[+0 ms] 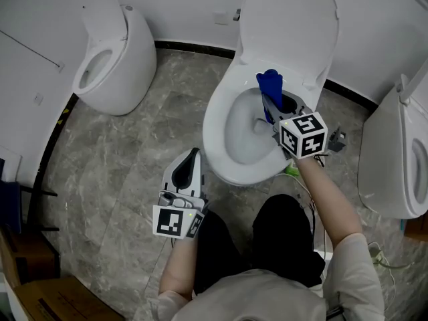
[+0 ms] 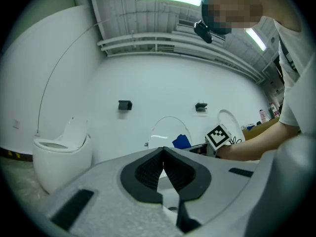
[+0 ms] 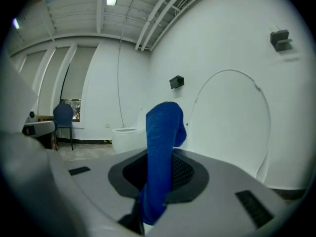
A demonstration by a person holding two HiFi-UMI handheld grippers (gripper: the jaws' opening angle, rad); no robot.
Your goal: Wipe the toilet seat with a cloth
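Right gripper (image 1: 273,107): clamped on our blue cloth (image 1: 269,84), centre frame, over the toilet seat (image 1: 212,127).
Left gripper (image 1: 190,166): jaws together, empty, lower left.
Wipe: we should press the cloth flat along the rim.

Grey marble floor (image 1: 100,166) meets curved white walls (image 1: 180,5).

Centre toilet (image 1: 224,169) between left toilet (image 1: 127,59) and right toilet (image 1: 384,166); right claw (image 1: 271,104) with cloth (image 1: 269,83) over its bowl, left claw (image 1: 191,160) just off its front-left rim.
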